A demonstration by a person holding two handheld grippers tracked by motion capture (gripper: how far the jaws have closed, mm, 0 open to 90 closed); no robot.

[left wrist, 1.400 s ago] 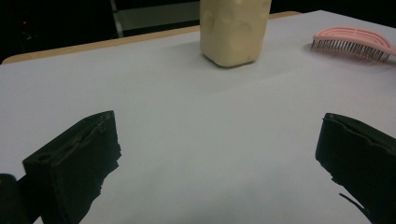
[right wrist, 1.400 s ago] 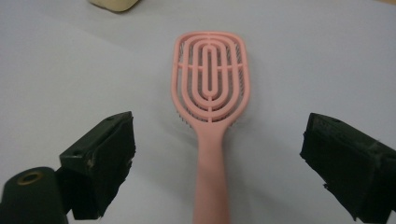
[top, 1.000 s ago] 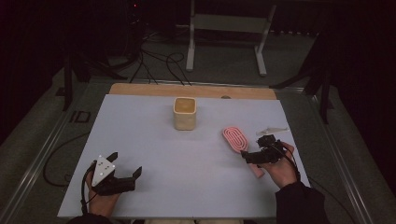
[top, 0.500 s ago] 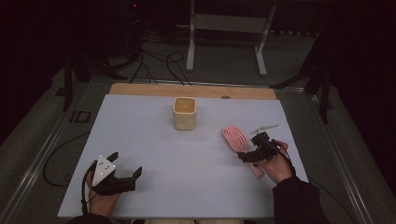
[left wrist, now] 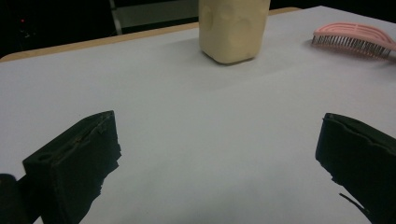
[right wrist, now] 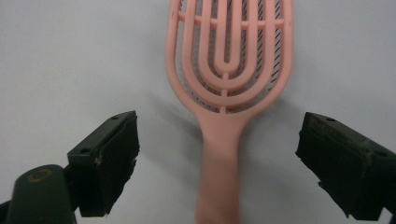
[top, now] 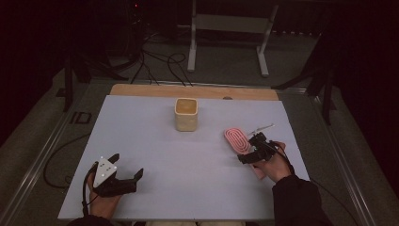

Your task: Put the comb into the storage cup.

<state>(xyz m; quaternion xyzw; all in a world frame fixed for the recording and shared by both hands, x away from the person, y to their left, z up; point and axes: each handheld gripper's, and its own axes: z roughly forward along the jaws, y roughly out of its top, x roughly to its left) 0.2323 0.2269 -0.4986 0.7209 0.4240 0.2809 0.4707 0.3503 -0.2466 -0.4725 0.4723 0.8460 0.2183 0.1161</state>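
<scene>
The high view looks forward and down from above the near edge, taking in the whole pale grey worktop [top: 155,141]. The left gripper view sits low near the near-left corner, facing far and right across the surface. The right gripper view hangs close above the slotted pink plastic hairbrush [right wrist: 229,70], looking steeply down. All three share that brush [top: 237,140] [left wrist: 352,41]; the cream square cup [top: 186,114] [left wrist: 233,28] appears in the first two.
</scene>
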